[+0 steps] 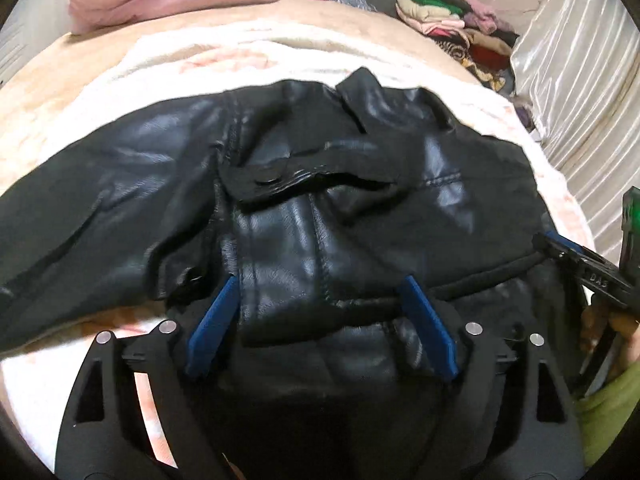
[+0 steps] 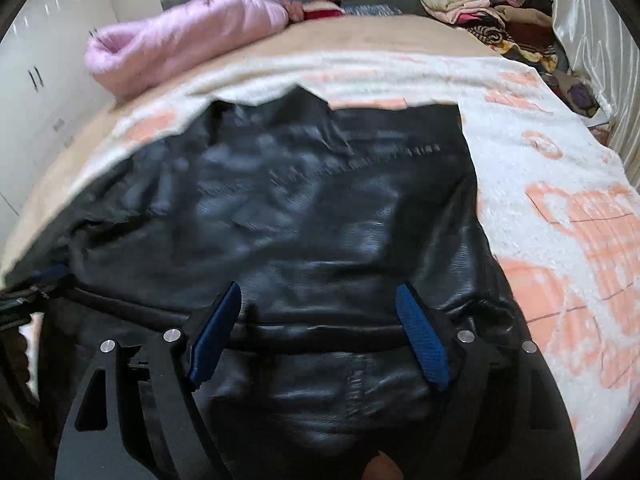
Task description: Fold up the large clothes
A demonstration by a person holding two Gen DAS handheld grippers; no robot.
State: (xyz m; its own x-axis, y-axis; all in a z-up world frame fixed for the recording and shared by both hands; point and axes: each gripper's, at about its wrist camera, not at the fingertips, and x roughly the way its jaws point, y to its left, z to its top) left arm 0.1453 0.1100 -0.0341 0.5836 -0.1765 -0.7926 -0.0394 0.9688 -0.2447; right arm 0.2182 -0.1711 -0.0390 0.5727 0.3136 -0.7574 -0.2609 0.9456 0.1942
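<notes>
A black leather jacket [image 1: 304, 208] lies spread on the bed, collar at the far end, a sleeve stretching left. It also shows in the right wrist view [image 2: 320, 208], blurred. My left gripper [image 1: 320, 284] is open, its blue fingers [image 1: 218, 320] just over the jacket's near hem band, nothing between them. My right gripper [image 2: 318, 292] is open over the same hem further right, with blue fingers [image 2: 420, 336] apart. The right gripper's body shows at the right edge of the left wrist view [image 1: 592, 272].
The bed has a white and peach blanket [image 2: 560, 216]. A pink puffy coat [image 2: 180, 40] lies at the far left. A pile of mixed clothes [image 2: 488, 4] sits far right. A satin curtain [image 1: 580, 80] runs along the right. White cupboards [image 2: 44, 80] stand left.
</notes>
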